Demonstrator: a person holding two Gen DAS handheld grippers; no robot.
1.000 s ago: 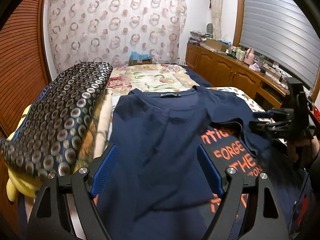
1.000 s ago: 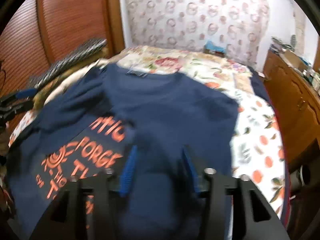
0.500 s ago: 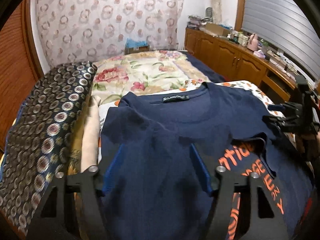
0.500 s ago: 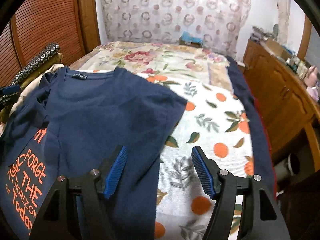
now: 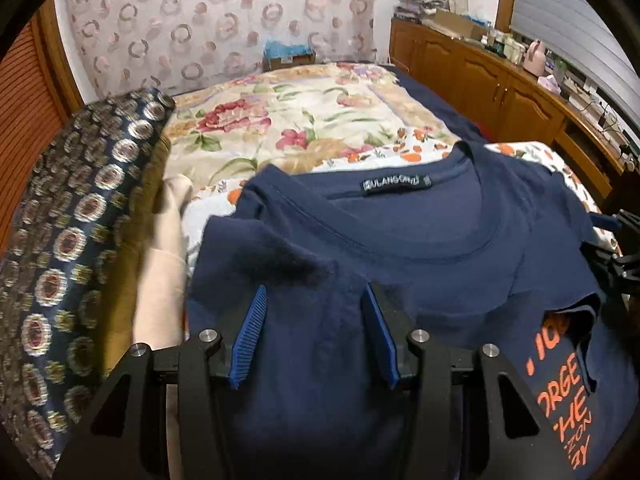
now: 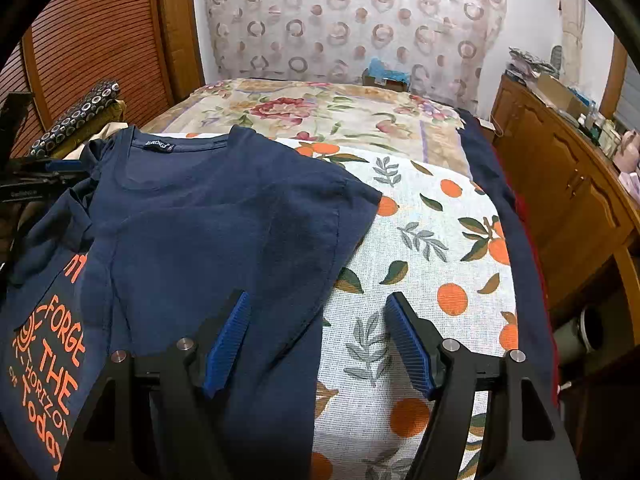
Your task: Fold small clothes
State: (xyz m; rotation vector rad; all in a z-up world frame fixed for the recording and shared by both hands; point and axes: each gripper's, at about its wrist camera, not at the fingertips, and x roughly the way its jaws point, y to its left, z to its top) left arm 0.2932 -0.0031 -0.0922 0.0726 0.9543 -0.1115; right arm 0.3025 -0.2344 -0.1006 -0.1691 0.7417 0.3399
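Navy T-shirt (image 6: 208, 232) lies on the bed, spread over an orange-and-leaf print sheet (image 6: 436, 248), neck label toward the far end, both sides folded inward so the orange lettering (image 6: 52, 364) shows in a strip down the middle. Left gripper (image 5: 314, 312) hangs low over the shirt's left fold, blue pads spread apart with only flat cloth seen between them, gripping nothing. Right gripper (image 6: 318, 320) is wide open too, straddling the shirt's right edge, one pad (image 6: 228, 340) over navy cloth, the other over bare sheet. From the left camera the right tool shows as a black shape at the shirt's far side; from the right camera the left tool sits by the opposite sleeve. Beyond the sheet, a floral quilt (image 5: 288, 124) covers the far half of the bed, and a dark blue cover (image 6: 504, 216) runs down the bed's right edge. Left of the shirt, a beige cloth (image 5: 164, 264) and a ring-patterned navy bundle (image 5: 76, 216) are piled against a slatted wooden door (image 6: 92, 48). A circle-print curtain (image 6: 352, 16) closes the far wall, with a small box (image 5: 289, 51) at its foot. Wooden cabinets (image 5: 484, 84) line the right side, their top cluttered, grey blinds (image 5: 576, 28) above.
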